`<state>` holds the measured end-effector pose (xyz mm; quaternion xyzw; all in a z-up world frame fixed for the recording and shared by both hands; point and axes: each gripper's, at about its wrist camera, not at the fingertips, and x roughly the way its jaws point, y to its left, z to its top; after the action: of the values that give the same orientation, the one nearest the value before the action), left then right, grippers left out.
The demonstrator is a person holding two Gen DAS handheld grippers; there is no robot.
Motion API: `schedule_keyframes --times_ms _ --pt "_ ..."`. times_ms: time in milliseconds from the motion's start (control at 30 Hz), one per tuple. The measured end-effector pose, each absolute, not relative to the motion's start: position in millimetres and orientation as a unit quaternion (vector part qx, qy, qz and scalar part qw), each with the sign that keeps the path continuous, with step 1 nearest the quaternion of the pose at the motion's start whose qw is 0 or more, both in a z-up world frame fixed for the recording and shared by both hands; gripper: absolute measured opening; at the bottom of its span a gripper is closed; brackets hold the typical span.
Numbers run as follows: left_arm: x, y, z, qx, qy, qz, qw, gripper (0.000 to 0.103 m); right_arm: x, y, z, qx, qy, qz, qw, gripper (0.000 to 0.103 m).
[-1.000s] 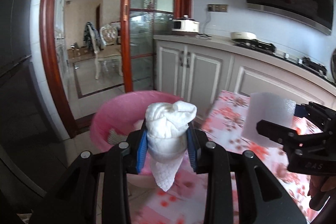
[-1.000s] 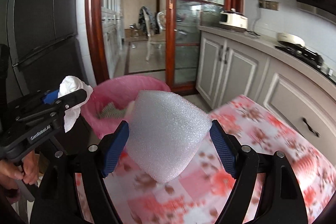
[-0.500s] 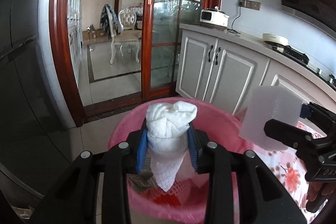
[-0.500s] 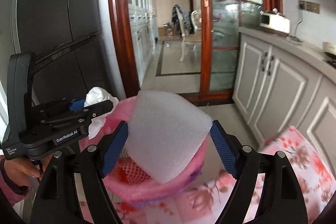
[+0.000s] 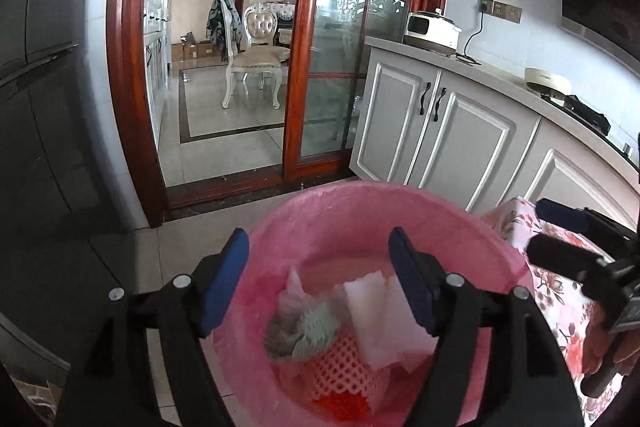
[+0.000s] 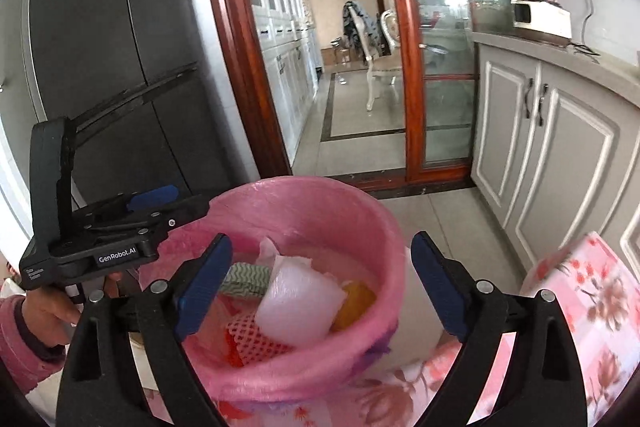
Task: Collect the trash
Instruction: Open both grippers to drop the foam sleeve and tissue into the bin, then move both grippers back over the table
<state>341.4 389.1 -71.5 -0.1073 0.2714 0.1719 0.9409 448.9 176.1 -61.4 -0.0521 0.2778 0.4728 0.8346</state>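
A round pink plastic-lined trash bin (image 5: pixel 360 211) sits directly below both hand-held grippers, its rim at twelve o'clock from each. The left gripper (image 5: pixel 320 279) and right gripper (image 6: pixel 322 281) are opening, nothing between their jaws; a white foam sheet (image 6: pixel 298 303) lies inside, nearer the right.

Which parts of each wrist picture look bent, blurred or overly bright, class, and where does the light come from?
Left wrist view: fisheye bends the door frame and cabinets; daylight floods in beyond the glass door; the pink bin is sharp. Right wrist view: the floral tablecloth is smeared by motion blur; the fridge looks dim and curved.
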Motion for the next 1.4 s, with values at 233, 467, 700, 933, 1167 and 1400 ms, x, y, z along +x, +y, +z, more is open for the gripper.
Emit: schedule_keyframes --times_ms 233,467,700,933,1167,1400 --pt "303 352 -54 -0.074 0.248 0.201 0.945 0.098 403 135 -49 -0.082 0.265 0.427 0.861 0.086" --pt "265 292 -47 -0.028 0.249 0.184 0.950 0.098 357 74 -57 -0.077 0.288 0.367 0.882 0.087" --pt "235 223 -57 -0.004 0.260 0.134 0.956 0.098 328 1 -69 -0.049 0.307 0.301 0.901 0.087" --pt "225 153 -75 -0.011 0.280 0.080 0.957 0.098 300 -75 -76 -0.027 0.313 0.227 0.922 0.088" --pt "226 87 -82 0.013 0.288 0.030 0.957 0.098 277 -141 -88 -0.002 0.317 0.162 0.934 0.088" --pt "242 42 -94 0.016 0.312 -0.014 0.950 0.098 269 -189 -111 0.027 0.337 0.114 0.934 0.088"
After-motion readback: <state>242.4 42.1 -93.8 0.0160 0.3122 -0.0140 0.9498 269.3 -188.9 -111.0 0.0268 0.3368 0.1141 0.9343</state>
